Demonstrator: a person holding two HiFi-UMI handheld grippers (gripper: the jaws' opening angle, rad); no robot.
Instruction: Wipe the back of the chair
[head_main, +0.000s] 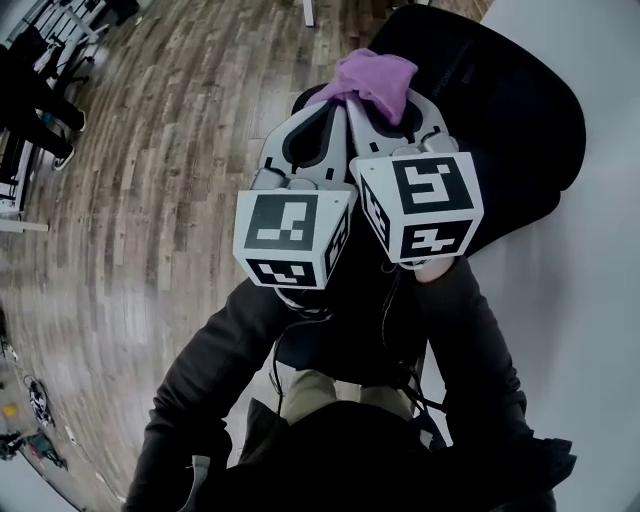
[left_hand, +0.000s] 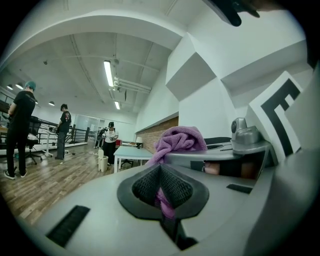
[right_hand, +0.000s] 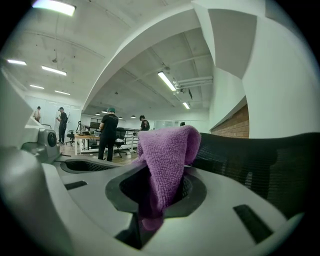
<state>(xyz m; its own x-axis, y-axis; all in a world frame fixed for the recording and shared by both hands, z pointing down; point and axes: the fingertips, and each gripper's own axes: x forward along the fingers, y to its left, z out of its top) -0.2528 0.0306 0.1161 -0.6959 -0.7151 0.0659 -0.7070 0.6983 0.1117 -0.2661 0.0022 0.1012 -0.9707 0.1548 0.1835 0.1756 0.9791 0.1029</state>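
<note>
The left gripper (head_main: 330, 108) and the right gripper (head_main: 372, 105) sit side by side, and the fingers of both are pinched shut on the cloth (head_main: 375, 75). The left holds a thin corner and the right holds the bulk. The chair (head_main: 500, 110) back lies just beyond and rightward, nearer the right gripper. I cannot tell whether the cloth touches it.

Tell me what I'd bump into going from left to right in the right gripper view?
person in a black shirt standing far off → purple cloth in the middle → black mesh chair back on the right
</note>
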